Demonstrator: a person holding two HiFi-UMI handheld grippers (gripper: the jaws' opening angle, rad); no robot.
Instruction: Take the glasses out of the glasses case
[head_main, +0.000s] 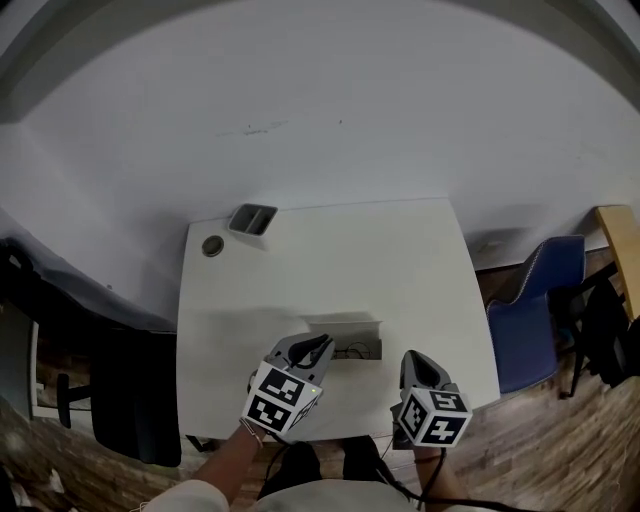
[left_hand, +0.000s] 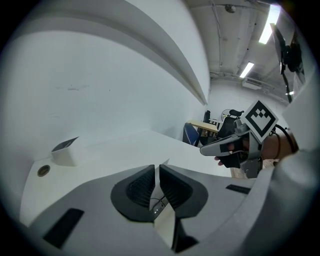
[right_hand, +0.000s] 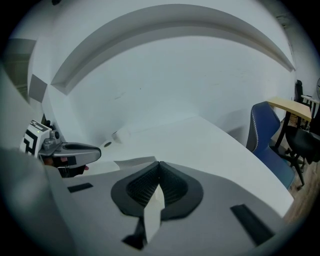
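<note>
An open white glasses case (head_main: 345, 325) lies near the front edge of the white table (head_main: 330, 260), its lid standing up at the back. Dark thin-framed glasses (head_main: 356, 351) rest inside it. My left gripper (head_main: 322, 345) is at the case's left end with its jaws shut and nothing held. In the left gripper view, a bit of the glasses frame (left_hand: 156, 203) shows just below the closed tips of the left gripper (left_hand: 156, 166). My right gripper (head_main: 415, 358) hovers right of the case, apart from it. In its own view the right gripper (right_hand: 159, 164) has its jaws shut and empty.
A small grey box (head_main: 252, 218) and a round puck (head_main: 212, 245) sit at the table's far left corner. A blue chair (head_main: 535, 300) and a wooden desk (head_main: 620, 240) stand to the right. A black chair (head_main: 110, 400) is on the left, and a white wall lies behind.
</note>
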